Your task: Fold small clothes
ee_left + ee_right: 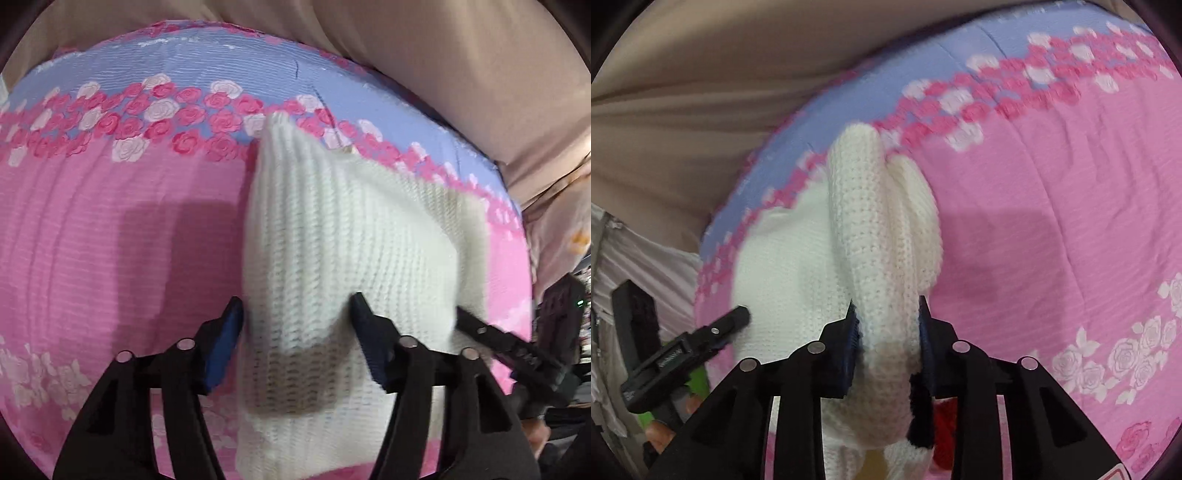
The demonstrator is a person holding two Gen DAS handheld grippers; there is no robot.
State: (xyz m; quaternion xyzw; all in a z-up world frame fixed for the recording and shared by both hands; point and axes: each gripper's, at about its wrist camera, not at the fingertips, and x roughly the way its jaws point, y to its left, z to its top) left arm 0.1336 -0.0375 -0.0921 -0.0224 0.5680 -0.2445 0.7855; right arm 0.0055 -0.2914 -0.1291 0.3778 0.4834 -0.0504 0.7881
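Note:
A white knit garment (351, 229) lies on the pink flowered bedspread (110, 240). My left gripper (295, 314) stands open over its near left part. The blue left pad rests at the knit's left edge and the right finger sits on top of the fabric, which is not pinched. In the right wrist view the garment (783, 258) is bunched into a thick roll. My right gripper (888, 317) is shut on that roll, with both pads pressed into it. Each gripper also shows in the other's view, the right gripper (491, 336) at the garment's right edge and the left gripper (713, 332) at its left.
A blue band with pink and white roses (184, 107) crosses the bedspread behind the garment. Beige cloth (461, 74) hangs beyond the bed's far edge. Something red (945, 424) shows under my right gripper. A hand (661, 432) and something green (698, 384) sit at the lower left.

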